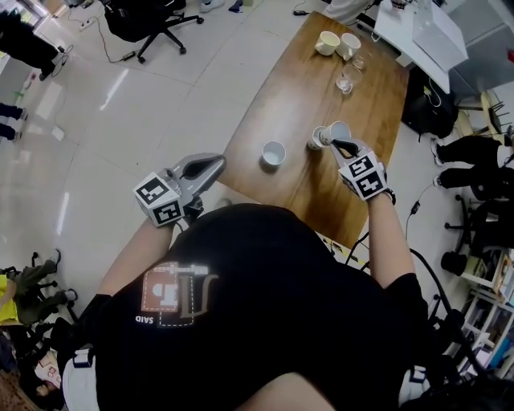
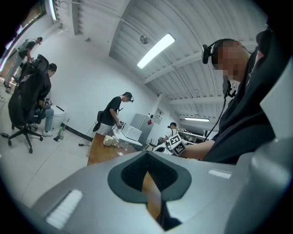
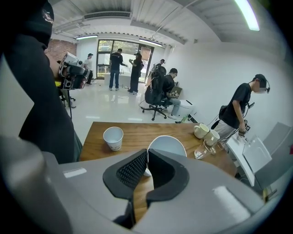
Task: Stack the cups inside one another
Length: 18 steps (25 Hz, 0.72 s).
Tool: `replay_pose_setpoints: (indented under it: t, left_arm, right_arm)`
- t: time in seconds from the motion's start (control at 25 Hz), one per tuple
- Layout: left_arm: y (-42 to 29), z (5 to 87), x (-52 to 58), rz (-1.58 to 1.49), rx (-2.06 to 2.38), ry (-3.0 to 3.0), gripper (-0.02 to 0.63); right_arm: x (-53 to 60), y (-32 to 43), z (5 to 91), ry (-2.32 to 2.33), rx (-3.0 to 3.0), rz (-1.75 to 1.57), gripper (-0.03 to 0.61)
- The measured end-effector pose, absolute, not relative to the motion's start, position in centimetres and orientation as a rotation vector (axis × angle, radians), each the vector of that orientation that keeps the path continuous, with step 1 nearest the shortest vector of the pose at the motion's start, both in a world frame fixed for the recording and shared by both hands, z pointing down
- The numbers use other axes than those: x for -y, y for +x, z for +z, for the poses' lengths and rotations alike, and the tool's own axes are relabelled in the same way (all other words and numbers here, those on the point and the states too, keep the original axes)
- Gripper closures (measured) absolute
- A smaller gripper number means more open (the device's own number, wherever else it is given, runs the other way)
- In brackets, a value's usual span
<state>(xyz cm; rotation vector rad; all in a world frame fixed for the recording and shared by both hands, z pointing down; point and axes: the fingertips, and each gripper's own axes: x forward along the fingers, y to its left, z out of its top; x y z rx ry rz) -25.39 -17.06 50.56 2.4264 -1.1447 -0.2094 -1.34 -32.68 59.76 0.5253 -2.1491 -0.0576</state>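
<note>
A white paper cup stands upright on the wooden table, and it shows again at the left of the right gripper view. My right gripper is shut on the rim of a second white paper cup, held tilted above the table to the right of the standing cup. In the right gripper view its pads pinch that cup's rim, the mouth facing the camera. My left gripper hovers off the table's near left corner, shut with nothing in it.
Two cream mugs and two clear glasses sit at the table's far end. A white box lies beyond it. An office chair stands on the floor, and other people are about the room.
</note>
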Motion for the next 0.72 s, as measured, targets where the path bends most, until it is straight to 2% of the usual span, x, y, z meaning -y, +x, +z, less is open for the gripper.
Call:
replay_pose_setpoints:
  t: [0.2,0.24,0.32,0.36,0.52,0.72]
  left_arm:
    - [-25.8,50.5,16.9,-0.198,1.148,2.419,0.612]
    - [-25.9,50.6,16.9,-0.19,1.149,2.417,0.612]
    - [-26.4,50.7,16.9,-0.181,1.15,2.419,0.612]
    - [-26.5,50.9,16.9,-0.181,1.147,2.425,0.612]
    - [-26.1,50.4,17.8,-0.184,1.121,2.44,0.612]
    - [-23.5,50.1,20.2,-0.197,1.038,2.491,0.612]
  right_arm:
    - [33.9,-1.4,62.9,0.504,2.088,-0.02,0.551]
    - [34.2,-1.6,63.5,0.507,2.089,-0.007,0.531]
    - [34.5,-2.3,63.1,0.534,2.122,0.003,0.438]
    - [34.5,-2.6,61.8,0.562,2.156,-0.004,0.413]
    - [33.7,-1.3,54.3,0.756,2.389,0.03,0.417]
    - [28.8,5.7,55.3,1.002,2.562,0.488,0.454]
